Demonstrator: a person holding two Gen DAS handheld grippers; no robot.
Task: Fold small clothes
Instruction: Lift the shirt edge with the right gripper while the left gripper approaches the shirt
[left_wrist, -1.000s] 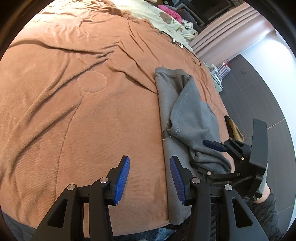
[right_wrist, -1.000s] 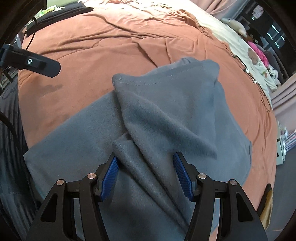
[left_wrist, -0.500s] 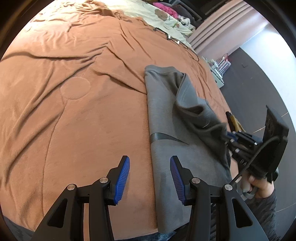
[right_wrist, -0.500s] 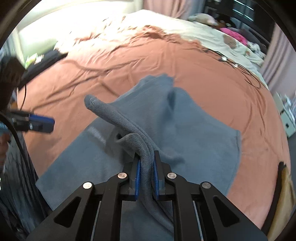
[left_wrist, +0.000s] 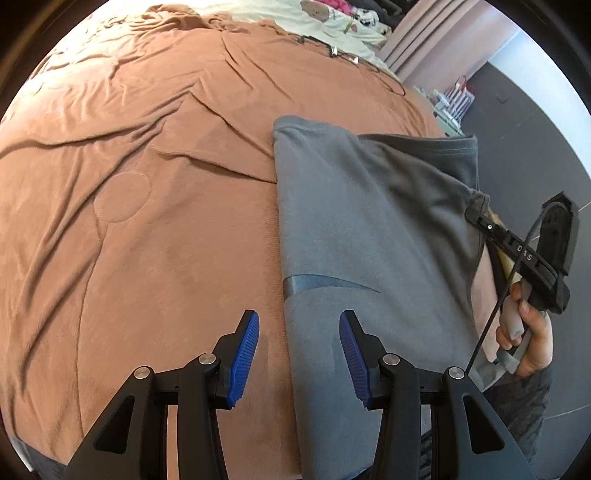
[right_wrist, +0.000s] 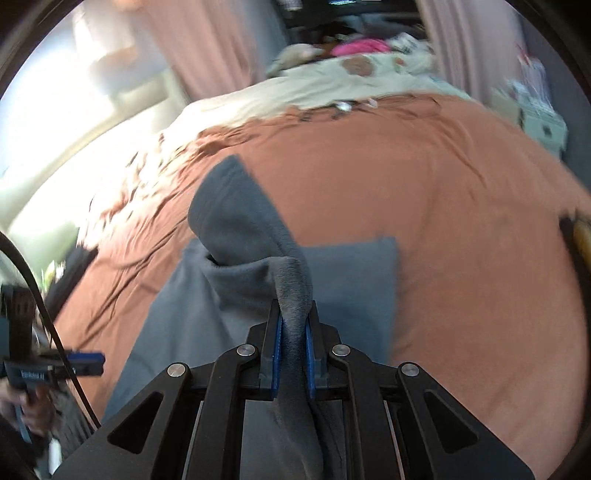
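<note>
The grey garment (left_wrist: 369, 229) lay on the bed's brown blanket (left_wrist: 147, 184), not yet folded. The right claw (right_wrist: 293, 354) was clamped on a raised fold of it; the left claw (left_wrist: 299, 354) hovered wide open, empty, straddling its left edge. Folding seemed barely begun.

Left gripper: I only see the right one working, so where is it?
In the left wrist view, the left gripper hovers open over the grey garment's left edge, on the orange bedspread.

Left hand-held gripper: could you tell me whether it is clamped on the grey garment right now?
No, the left hand-held gripper is open, its blue pads spread apart above the grey garment's edge.
</note>
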